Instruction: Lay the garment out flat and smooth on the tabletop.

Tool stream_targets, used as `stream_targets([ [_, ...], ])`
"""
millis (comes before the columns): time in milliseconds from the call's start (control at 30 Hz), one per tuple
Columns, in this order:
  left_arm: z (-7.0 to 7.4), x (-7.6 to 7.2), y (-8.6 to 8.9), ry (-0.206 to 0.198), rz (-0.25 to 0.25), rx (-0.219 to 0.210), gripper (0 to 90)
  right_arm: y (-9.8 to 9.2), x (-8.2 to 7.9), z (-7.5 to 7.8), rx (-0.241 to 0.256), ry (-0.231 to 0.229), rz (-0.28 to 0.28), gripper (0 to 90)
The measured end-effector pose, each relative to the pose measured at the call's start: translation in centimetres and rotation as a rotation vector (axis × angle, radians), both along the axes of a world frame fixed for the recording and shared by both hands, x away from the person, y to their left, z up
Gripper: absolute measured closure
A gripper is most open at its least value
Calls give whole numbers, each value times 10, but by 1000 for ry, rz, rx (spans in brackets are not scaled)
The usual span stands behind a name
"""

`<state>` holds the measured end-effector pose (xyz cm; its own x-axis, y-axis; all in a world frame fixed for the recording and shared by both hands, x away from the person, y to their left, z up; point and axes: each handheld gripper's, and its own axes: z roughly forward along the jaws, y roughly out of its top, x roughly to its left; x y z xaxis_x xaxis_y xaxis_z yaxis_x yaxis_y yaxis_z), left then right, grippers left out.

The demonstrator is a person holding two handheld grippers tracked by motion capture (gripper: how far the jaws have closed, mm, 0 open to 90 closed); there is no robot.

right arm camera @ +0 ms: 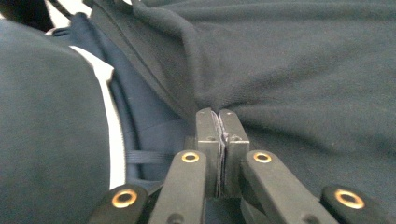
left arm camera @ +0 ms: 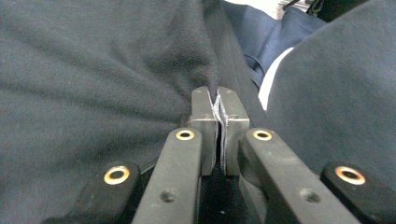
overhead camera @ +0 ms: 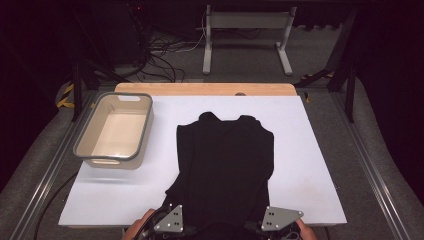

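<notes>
Overhead, your black garment (overhead camera: 225, 165) lies flat on the white table (overhead camera: 310, 165), long axis running near to far, two rounded corners at the far end; a grey-rimmed tub (overhead camera: 116, 130) sits far left. Your left gripper (left arm camera: 218, 100) pinches soft, fleecy cloth, jaws pressed together. Your right gripper (right arm camera: 219, 119) likewise clamps a fold of that matte fabric.

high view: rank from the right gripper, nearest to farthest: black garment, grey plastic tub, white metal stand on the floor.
From the right gripper, at the near table edge:
1. Black fabric garment, spread mid-table; its near hem lies at the gripper.
2. Grey plastic tub with cream inside, on the table's left side, farther back.
3. White metal stand, on the floor beyond the table's far edge.
</notes>
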<state>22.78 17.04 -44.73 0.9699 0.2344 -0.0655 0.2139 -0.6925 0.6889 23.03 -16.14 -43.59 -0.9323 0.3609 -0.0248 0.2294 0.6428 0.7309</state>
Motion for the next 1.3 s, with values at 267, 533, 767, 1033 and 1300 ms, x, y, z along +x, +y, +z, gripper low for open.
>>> stream_targets([
  [267,10,-4,12,-28,67,-68,625,-3,-9,1,31,-10,-37,644],
  [533,9,42,32,-162,260,-50,412,-28,46,9,126,-116,-249,467],
  [767,-8,86,38,-115,340,-9,409,-52,134,3,127,-108,-470,404],
  [1033,-14,103,35,-52,345,-9,606,-69,221,-15,115,-31,-712,371],
  [1300,-12,98,38,-32,263,1,877,-58,236,-19,48,4,-699,730],
])
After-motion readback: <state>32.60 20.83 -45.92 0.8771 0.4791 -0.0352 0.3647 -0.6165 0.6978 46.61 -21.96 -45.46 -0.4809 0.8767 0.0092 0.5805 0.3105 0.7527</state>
